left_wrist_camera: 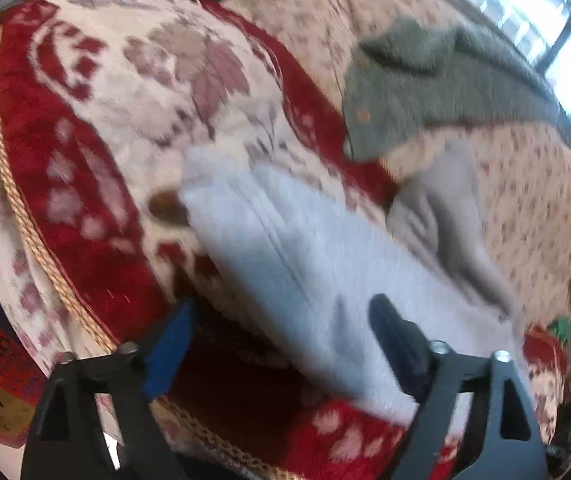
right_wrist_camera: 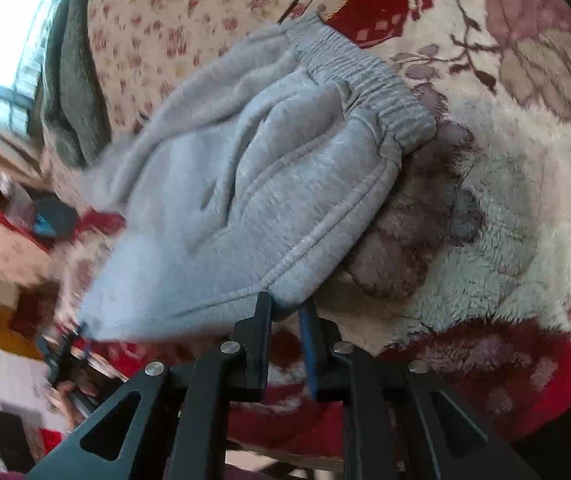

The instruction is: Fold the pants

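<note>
The grey fleece pants (left_wrist_camera: 285, 248) lie folded on a red and cream blanket (left_wrist_camera: 97, 128), blurred in the left wrist view. My left gripper (left_wrist_camera: 281, 328) stands wide open at their near end. Its blue-padded finger (left_wrist_camera: 171, 348) is off the cloth to the left, and its black finger (left_wrist_camera: 397, 344) is over the grey cloth. In the right wrist view the pants (right_wrist_camera: 253, 184) show their ribbed elastic waistband (right_wrist_camera: 365, 76) at the far end. My right gripper (right_wrist_camera: 285, 312) is nearly closed, with the pants' stitched near edge pinched between its fingertips.
A dark grey-green garment (left_wrist_camera: 417, 88) lies on the floral sheet (left_wrist_camera: 525, 200) beyond the pants, below a bright window (left_wrist_camera: 545, 20). A fluffy white and mauve patch of blanket (right_wrist_camera: 505, 200) lies right of the pants. A gold cord trims the blanket's edge (left_wrist_camera: 25, 220). Cluttered floor shows at lower left (right_wrist_camera: 5, 280).
</note>
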A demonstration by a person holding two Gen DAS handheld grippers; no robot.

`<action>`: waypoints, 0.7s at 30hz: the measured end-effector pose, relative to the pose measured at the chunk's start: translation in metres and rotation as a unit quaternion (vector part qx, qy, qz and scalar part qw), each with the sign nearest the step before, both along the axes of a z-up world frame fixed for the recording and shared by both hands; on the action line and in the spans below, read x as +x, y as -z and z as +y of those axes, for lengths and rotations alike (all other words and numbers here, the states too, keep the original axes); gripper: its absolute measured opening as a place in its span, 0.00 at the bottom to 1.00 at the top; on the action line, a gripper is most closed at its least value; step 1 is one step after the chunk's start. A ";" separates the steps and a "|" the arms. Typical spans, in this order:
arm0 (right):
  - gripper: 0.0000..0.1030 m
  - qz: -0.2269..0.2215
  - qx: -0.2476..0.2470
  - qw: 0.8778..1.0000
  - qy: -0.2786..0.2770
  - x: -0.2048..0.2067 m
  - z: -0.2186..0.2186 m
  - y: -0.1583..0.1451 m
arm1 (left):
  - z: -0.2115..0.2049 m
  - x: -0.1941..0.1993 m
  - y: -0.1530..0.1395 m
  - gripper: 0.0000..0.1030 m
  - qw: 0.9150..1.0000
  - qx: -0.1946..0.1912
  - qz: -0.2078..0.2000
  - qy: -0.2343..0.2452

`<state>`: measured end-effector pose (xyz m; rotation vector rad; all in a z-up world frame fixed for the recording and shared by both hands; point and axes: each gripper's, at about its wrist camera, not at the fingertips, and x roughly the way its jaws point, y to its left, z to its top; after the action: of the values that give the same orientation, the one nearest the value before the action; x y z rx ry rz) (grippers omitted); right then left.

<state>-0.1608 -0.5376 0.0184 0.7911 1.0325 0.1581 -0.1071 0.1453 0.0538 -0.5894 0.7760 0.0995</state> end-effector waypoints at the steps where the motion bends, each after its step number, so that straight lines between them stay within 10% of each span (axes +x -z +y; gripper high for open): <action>1: 0.19 0.001 0.004 1.000 -0.004 0.000 0.000 -0.002 | 0.004 0.002 -0.004 0.93 1.000 0.001 -0.005 -0.009; 11: 0.21 -0.064 -0.040 0.991 -0.106 -0.001 0.041 -0.064 | 0.028 0.052 0.016 0.92 0.998 -0.041 0.021 -0.036; 12: 0.28 -0.065 -0.045 0.990 -0.113 0.000 0.045 -0.066 | 0.029 0.055 0.014 0.74 0.999 -0.038 0.008 -0.033; 14: 0.55 -0.057 -0.053 0.990 -0.116 0.003 0.048 -0.064 | 0.025 0.064 0.007 0.37 1.000 -0.007 0.002 -0.018; 15: 0.70 -0.052 -0.058 0.991 -0.111 0.004 0.048 -0.062 | 0.019 0.068 0.000 0.33 1.000 0.027 -0.003 -0.001; 19: 0.71 -0.040 -0.057 0.993 -0.096 0.007 0.043 -0.055 | 0.006 0.058 -0.021 0.31 0.994 0.076 -0.058 0.049; 21: 0.71 -0.035 -0.055 0.994 -0.089 0.007 0.039 -0.053 | 0.001 0.060 -0.014 0.34 0.989 0.145 -0.010 0.041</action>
<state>-0.1534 -0.4987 0.0712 0.5904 1.0357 0.2767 -0.0467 0.1463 0.0683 -0.2823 0.7495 0.1287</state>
